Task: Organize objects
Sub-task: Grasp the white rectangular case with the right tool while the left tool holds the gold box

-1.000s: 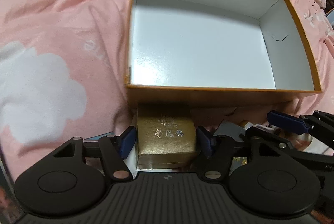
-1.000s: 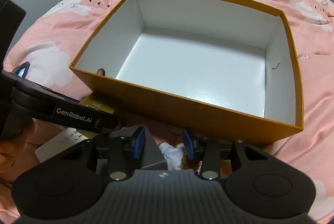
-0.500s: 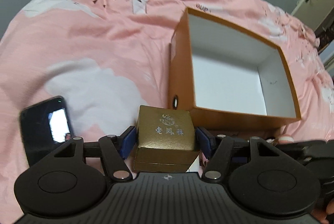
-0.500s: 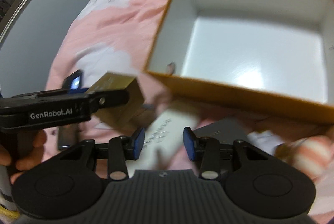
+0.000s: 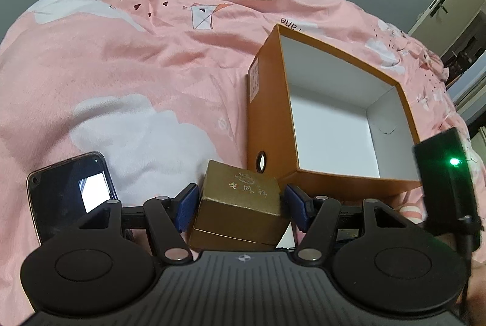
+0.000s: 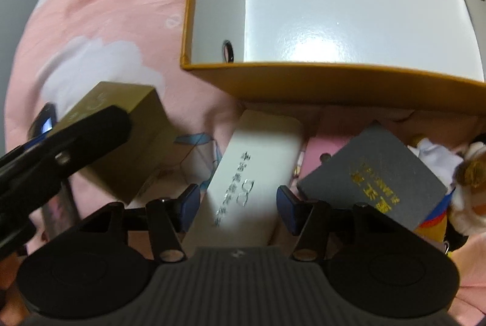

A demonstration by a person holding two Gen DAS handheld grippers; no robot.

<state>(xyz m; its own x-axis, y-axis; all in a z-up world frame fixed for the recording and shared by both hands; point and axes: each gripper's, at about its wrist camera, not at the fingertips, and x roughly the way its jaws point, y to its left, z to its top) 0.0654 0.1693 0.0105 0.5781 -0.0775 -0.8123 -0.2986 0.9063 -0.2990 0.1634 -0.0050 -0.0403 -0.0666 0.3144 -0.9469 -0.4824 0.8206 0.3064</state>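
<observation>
My left gripper (image 5: 240, 209) is shut on a small gold box (image 5: 240, 206) with printed characters, held tilted, left of the near corner of the orange box (image 5: 267, 119), whose white inside shows nothing. The gold box (image 6: 121, 140) also shows in the right wrist view, behind the left gripper's body. My right gripper (image 6: 238, 209) is open, its blue pads on either side of a long white box (image 6: 252, 180) lying on the bed; they do not press it. A grey box (image 6: 373, 174) with gold lettering lies just right of it.
A black phone (image 5: 71, 192) lies on the pink bedspread (image 5: 136, 68) at the left. A plush toy (image 6: 467, 174) and a white cloth (image 6: 434, 159) lie at the right of the grey box. The orange box's near wall (image 6: 334, 86) stands just beyond the white box.
My left gripper has lifted the gold box and pulled back from the orange box. My right gripper has opened wider and moved left, over the white box.
</observation>
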